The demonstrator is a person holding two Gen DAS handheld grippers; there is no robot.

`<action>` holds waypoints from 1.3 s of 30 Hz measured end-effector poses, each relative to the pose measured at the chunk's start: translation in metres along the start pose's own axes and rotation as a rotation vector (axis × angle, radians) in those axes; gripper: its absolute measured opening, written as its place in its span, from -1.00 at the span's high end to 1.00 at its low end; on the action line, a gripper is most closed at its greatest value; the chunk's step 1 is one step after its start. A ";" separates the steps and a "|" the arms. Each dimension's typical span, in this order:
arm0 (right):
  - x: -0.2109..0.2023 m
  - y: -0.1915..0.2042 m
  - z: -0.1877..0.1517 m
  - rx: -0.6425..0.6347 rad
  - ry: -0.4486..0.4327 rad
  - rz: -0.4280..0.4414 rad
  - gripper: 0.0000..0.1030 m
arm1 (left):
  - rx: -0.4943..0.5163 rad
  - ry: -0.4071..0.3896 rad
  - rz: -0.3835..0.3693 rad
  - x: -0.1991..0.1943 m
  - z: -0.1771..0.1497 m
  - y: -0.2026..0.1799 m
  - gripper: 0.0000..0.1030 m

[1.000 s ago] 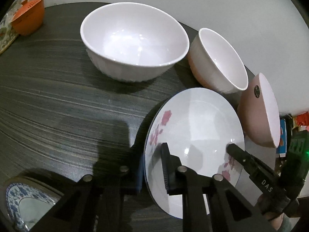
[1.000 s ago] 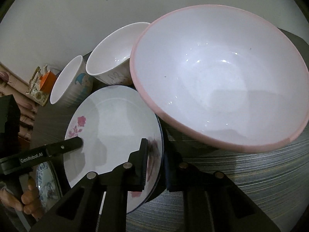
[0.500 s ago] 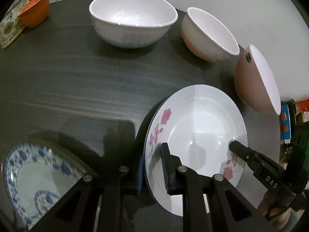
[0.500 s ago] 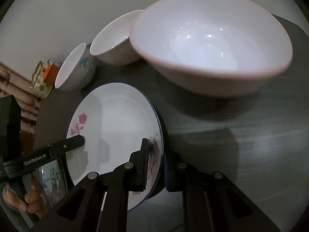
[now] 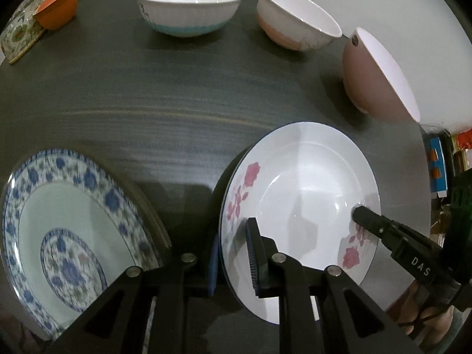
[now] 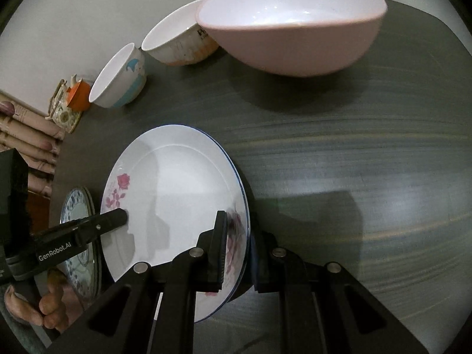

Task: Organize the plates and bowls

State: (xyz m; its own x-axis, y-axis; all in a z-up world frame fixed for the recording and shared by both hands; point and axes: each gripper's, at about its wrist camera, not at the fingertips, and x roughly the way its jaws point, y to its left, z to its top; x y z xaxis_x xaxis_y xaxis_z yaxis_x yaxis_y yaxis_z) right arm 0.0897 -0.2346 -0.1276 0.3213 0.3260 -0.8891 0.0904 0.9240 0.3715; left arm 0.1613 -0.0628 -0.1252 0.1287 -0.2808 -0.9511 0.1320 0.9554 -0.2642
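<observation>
Since a second ago the three bowls have slid toward the top of both views, and the blue-and-white patterned plate [image 5: 73, 227] has come much further into the lower left of my left camera's frame; before, only an edge of it showed.

My left gripper [image 5: 233, 262] is clamped on the left rim of the white round plate with pink roses [image 5: 303, 188], one jaw on its face and one behind. My right gripper [image 6: 236, 250] pinches the opposite rim the same way. The plate sits in the lower middle of each view, tilted above the dark wood-grain table [image 5: 177, 94].

Writing: "DAS" on my right gripper's finger as seen from the left camera, "GenRobot.AI" on my left gripper's finger as seen from the right camera. The lettering on the middle bowl is too small to read.

Count: three bowls along the top, namely a white ribbed bowl with a blue base [image 5: 191, 3], a white bowl with an orange-pink base [image 5: 298, 20] and a large pink bowl [image 6: 295, 32]. Two plate patterns show; the blue one seems to lie on a stack. One small orange cup [image 5: 56, 11] stands at the upper left.
</observation>
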 end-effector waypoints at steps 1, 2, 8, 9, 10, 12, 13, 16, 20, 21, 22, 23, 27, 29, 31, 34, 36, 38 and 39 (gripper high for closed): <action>0.001 0.002 -0.002 0.001 0.003 -0.001 0.73 | 0.004 0.001 0.002 0.001 0.000 -0.003 0.66; 0.001 0.003 -0.004 0.005 0.007 -0.002 0.73 | 0.008 0.002 0.004 0.000 -0.004 -0.004 0.66; -0.004 0.000 -0.023 0.010 0.025 -0.009 0.71 | 0.017 0.014 0.009 0.002 -0.014 -0.013 0.66; -0.004 0.001 -0.027 0.007 0.033 -0.011 0.71 | 0.017 0.015 0.009 0.006 -0.020 -0.018 0.66; -0.005 0.001 -0.029 0.005 0.036 -0.011 0.71 | 0.015 0.017 0.007 0.006 -0.022 -0.019 0.66; -0.006 0.002 -0.035 0.002 0.042 -0.010 0.71 | 0.016 0.022 0.004 0.005 -0.027 -0.018 0.66; -0.007 0.001 -0.038 0.001 0.045 -0.009 0.71 | 0.015 0.022 0.002 0.005 -0.029 -0.019 0.66; -0.009 0.000 -0.045 -0.001 0.054 -0.005 0.71 | 0.015 0.024 -0.002 0.001 -0.026 -0.009 0.67; -0.010 0.002 -0.051 -0.007 0.065 -0.003 0.71 | 0.009 0.023 -0.012 -0.004 -0.036 0.005 0.67; -0.010 0.003 -0.053 -0.012 0.065 -0.006 0.71 | 0.011 0.022 -0.017 -0.006 -0.037 0.008 0.67; -0.012 0.001 -0.055 -0.016 0.063 -0.008 0.71 | 0.013 0.021 -0.019 -0.006 -0.038 0.007 0.67; -0.013 0.002 -0.056 -0.019 0.064 -0.010 0.71 | 0.014 0.020 -0.021 -0.001 -0.033 0.023 0.67; -0.016 0.003 -0.060 -0.013 0.061 -0.023 0.71 | 0.014 0.016 -0.024 -0.005 -0.048 0.030 0.67; -0.017 0.002 -0.062 -0.012 0.060 -0.023 0.71 | 0.015 0.013 -0.023 0.002 -0.046 0.028 0.67; -0.019 0.002 -0.064 -0.018 0.056 -0.027 0.71 | 0.014 0.008 -0.025 0.000 -0.047 0.028 0.67; -0.021 0.002 -0.066 -0.023 0.049 -0.028 0.71 | 0.013 -0.005 -0.028 -0.013 -0.054 0.041 0.67; -0.024 0.002 -0.066 -0.025 0.041 -0.028 0.71 | 0.012 -0.016 -0.030 -0.015 -0.058 0.041 0.67; -0.027 0.004 -0.065 -0.024 0.033 -0.027 0.71 | 0.007 -0.024 -0.032 -0.024 -0.059 0.048 0.67; -0.028 0.005 -0.066 -0.025 0.030 -0.026 0.71 | 0.007 -0.030 -0.031 -0.028 -0.058 0.051 0.67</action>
State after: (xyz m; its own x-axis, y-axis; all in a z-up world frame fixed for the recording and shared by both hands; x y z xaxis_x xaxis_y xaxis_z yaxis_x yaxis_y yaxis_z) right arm 0.0187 -0.2263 -0.1186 0.2910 0.3070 -0.9061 0.0752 0.9369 0.3415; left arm 0.1072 -0.0013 -0.1212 0.1543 -0.3131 -0.9371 0.1433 0.9455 -0.2923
